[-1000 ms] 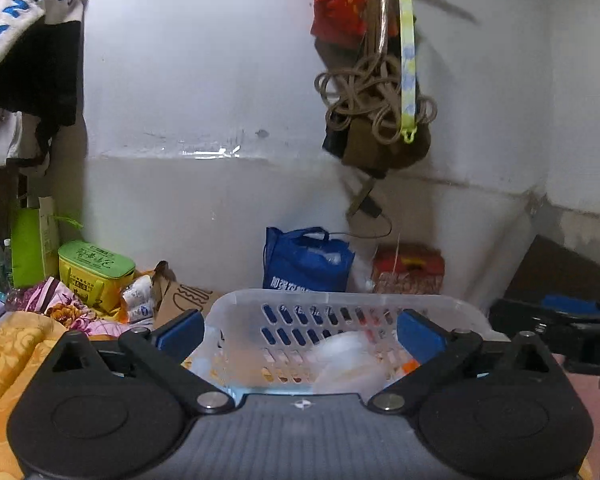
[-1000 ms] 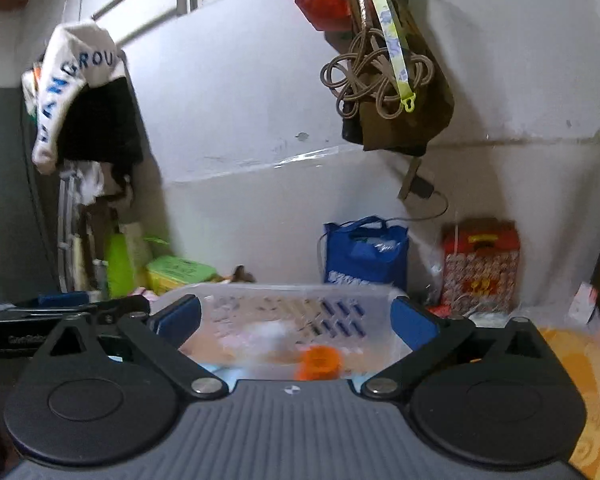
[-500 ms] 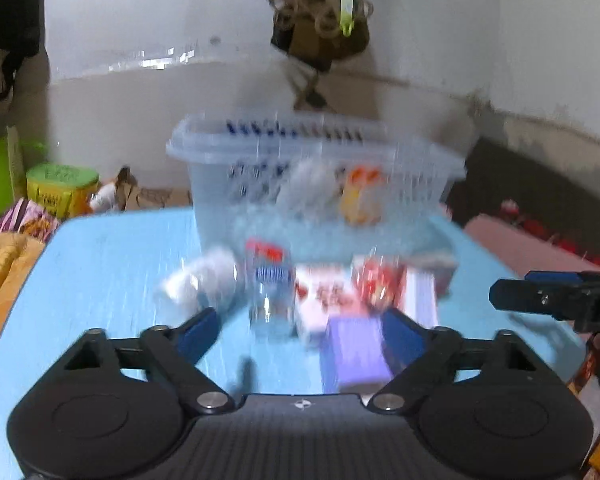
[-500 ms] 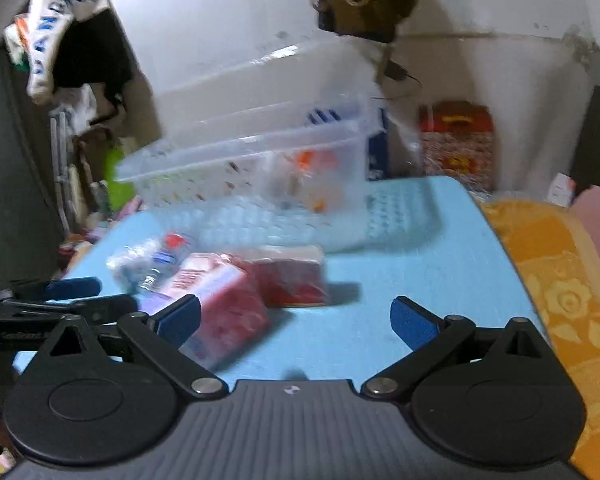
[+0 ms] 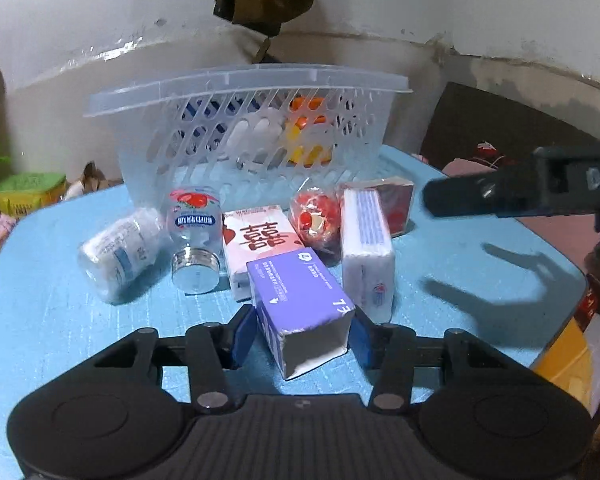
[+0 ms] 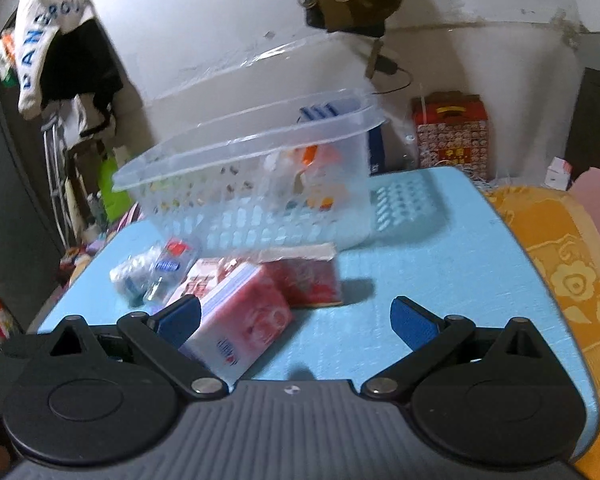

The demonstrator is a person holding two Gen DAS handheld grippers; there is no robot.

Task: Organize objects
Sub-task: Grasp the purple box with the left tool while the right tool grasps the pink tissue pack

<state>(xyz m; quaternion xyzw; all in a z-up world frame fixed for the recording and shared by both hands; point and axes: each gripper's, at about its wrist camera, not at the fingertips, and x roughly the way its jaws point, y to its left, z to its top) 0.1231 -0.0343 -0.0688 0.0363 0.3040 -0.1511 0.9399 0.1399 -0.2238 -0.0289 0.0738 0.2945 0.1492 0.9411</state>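
Purple box (image 5: pixel 302 298) lies on the blue table (image 5: pixel 52 320), at the front of the loose cluster and well short of the clear slotted basket (image 5: pixel 244 120) behind it. Its open, torn white end faces the left gripper (image 5: pixel 303 338), top face purple with small white print. Left gripper: blue pads flank the box's near end, close on both sides; contact not confirmed, so I cannot tell if it has hold yet. Right gripper (image 6: pixel 296 320): jaws wide apart, holding nothing; left pad just beside a pink-and-white pack (image 6: pixel 240 320). Risks, as judged: the box looks light and hollow with one end open, so a hard squeeze near that end could crush the walls or let it slip out. It sits skewed to the pads, so closing may twist it rather than seat it. Neighbours are tight: a white-and-red carton (image 5: pixel 256 248) touches it behind, and the tall white pack (image 5: pixel 366 248) is just beside its right edge; a lift could drag or topple either. The jar (image 5: pixel 196 236) on its side might roll if bumped.
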